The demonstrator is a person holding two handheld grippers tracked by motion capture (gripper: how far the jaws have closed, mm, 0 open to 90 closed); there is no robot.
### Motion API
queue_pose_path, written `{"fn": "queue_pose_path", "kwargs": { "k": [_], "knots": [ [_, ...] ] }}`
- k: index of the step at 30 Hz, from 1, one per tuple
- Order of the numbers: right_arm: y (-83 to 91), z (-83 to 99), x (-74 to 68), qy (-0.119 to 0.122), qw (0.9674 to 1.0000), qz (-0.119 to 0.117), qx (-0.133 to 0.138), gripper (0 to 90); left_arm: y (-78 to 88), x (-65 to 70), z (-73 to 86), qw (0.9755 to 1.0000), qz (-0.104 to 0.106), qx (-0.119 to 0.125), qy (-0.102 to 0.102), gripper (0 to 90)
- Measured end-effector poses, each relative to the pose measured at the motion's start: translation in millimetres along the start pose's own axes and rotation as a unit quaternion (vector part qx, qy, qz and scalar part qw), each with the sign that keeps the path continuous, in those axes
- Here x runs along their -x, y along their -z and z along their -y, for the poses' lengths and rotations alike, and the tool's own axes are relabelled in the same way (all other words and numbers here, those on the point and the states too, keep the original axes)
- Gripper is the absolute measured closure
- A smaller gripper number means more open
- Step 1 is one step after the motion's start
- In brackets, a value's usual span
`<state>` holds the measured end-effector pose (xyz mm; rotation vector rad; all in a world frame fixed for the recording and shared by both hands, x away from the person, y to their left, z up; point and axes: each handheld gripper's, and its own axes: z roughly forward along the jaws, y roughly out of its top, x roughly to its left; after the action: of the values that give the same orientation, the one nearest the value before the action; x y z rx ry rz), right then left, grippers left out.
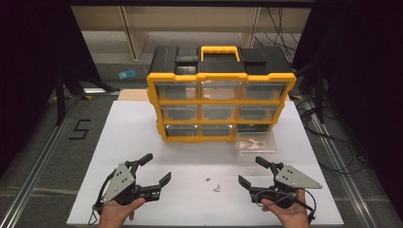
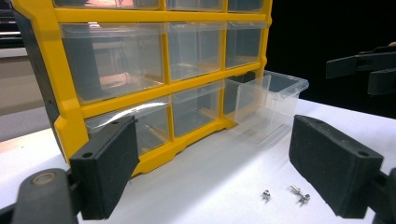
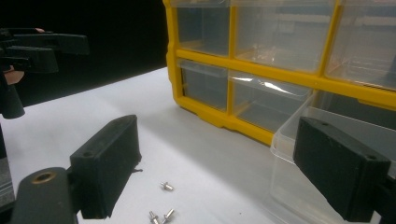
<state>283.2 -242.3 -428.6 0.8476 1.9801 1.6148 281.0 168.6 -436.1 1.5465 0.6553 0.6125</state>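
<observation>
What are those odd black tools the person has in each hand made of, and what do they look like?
Each hand carries a black two-jaw tool: the left gripper and right gripper have blocky, matte black jaws, a grey three-cornered plate with small holes on top, and thin dark cables trailing at the wrist. No sleeves are visible.

Organizer yellow-black; drawer clear; screws silver; table white.

Overhead light is falling evenly on the white surface, leaving the surroundings nearly black. Glare is streaking across the clear drawers of the yellow organizer. The screws are casting faint shadows. All three pictures are looking soft and slightly blurred, grainy in the dark areas.
</observation>
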Motion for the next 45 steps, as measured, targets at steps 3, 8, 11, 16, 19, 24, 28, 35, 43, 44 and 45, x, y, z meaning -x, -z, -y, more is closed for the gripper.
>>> {"fn": "queue_pose_path", "kwargs": {
  "k": [3, 8, 11, 16, 19, 24, 28, 35, 43, 44, 45],
  "knots": [
    [0.1, -0.2, -0.3, -0.001, 1.0000, 0.000, 0.000, 15.6, 0.2, -0.2, -0.2, 1.0000, 0.000, 0.001, -0.001, 15.8],
    [-0.3, -0.6, -0.7, 0.004, 0.9999, -0.009, -0.007, 15.6, 0.1, -0.1, 0.0, 1.0000, 0.000, 0.001, 0.000, 15.8],
    [-0.8, -0.5, -1.0, 0.006, 0.9999, -0.008, -0.006, 15.7, 0.0, 0.1, 0.0, 1.0000, 0.001, 0.001, -0.001, 15.8],
    [-1.1, -1.4, -2.7, 0.012, 0.9998, -0.010, -0.011, 15.7, 0.0, -0.1, 0.0, 1.0000, 0.000, 0.000, 0.000, 15.8],
    [-2.4, -2.2, -4.3, 0.019, 0.9997, -0.009, -0.010, 15.7, 0.0, 0.0, 0.0, 1.0000, 0.001, 0.000, -0.001, 15.8],
    [-3.0, -2.7, -6.2, 0.024, 0.9994, -0.016, -0.018, 15.8, -0.1, 0.0, 0.1, 1.0000, 0.000, 0.000, -0.001, 15.8],
    [-4.6, -3.9, -8.3, 0.026, 0.9991, -0.025, -0.024, 16.4, -1.6, -1.2, 0.5, 0.9999, 0.005, 0.006, -0.007, 15.8],
    [-11.4, -7.4, -12.2, 0.062, 0.9967, -0.039, -0.035, 17.5, -0.5, -0.2, 0.4, 1.0000, 0.000, -0.002, -0.003, 15.8],
    [-24.8, -8.2, -20.1, 0.088, 0.9910, -0.059, -0.082, 19.3, -0.5, -0.5, 0.6, 1.0000, -0.002, -0.002, -0.003, 15.8],
    [-26.6, -8.7, -20.9, 0.092, 0.9898, -0.063, -0.088, 19.9, -0.5, -0.6, 0.7, 1.0000, -0.002, -0.002, -0.003, 15.8],
    [-30.6, -9.5, -23.1, 0.100, 0.9887, -0.062, -0.092, 21.4, -0.6, -0.6, 0.8, 1.0000, -0.002, -0.002, -0.002, 15.8]
  ]
}}
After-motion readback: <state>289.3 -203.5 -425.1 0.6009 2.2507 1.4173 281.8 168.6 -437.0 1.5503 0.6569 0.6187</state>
